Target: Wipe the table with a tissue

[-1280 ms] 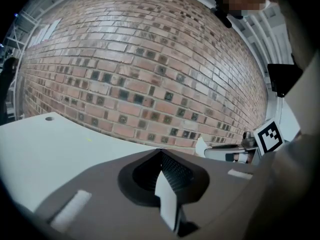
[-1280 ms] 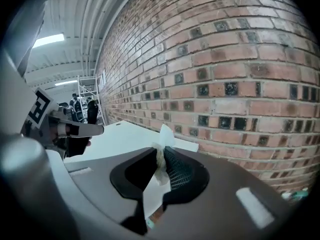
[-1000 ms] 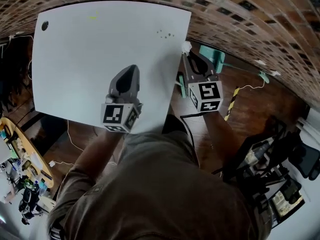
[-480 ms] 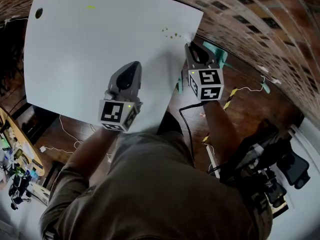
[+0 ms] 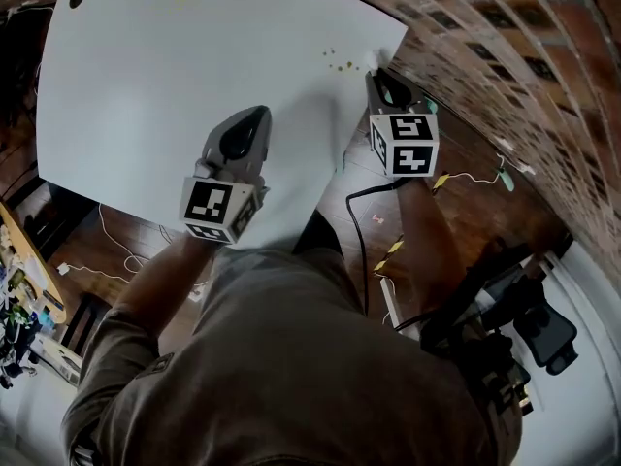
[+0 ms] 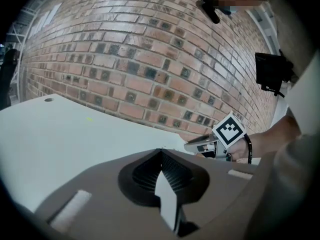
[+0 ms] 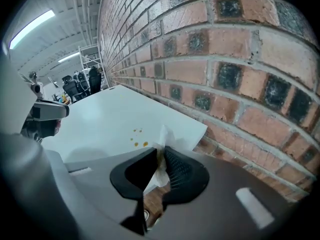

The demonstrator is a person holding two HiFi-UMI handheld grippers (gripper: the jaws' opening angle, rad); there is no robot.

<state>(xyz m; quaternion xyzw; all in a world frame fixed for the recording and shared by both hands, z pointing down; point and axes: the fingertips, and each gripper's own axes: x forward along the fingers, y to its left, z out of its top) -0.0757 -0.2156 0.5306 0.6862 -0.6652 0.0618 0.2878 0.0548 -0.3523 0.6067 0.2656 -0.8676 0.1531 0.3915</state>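
Head view: a person stands at a white surface (image 5: 175, 85) w/ a gripper in each hand. The right gripper (image 7: 161, 156) has its jaws pinching a crumpled white tissue (image 7: 162, 134) at the surface's edge, near the corner by the brick wall (image 7: 230, 69); contact w/ the surface is unclear. The tissue's long axis runs along the jaws, free end pointing fwd & up. Small brown spots (image 7: 140, 144) lie just beside it. The left gripper (image 6: 161, 153) has its jaws pressed together, empty, over the surface's near part. Step: approach to wiping. Next, prob. lower the tissue onto the spots & drag across.
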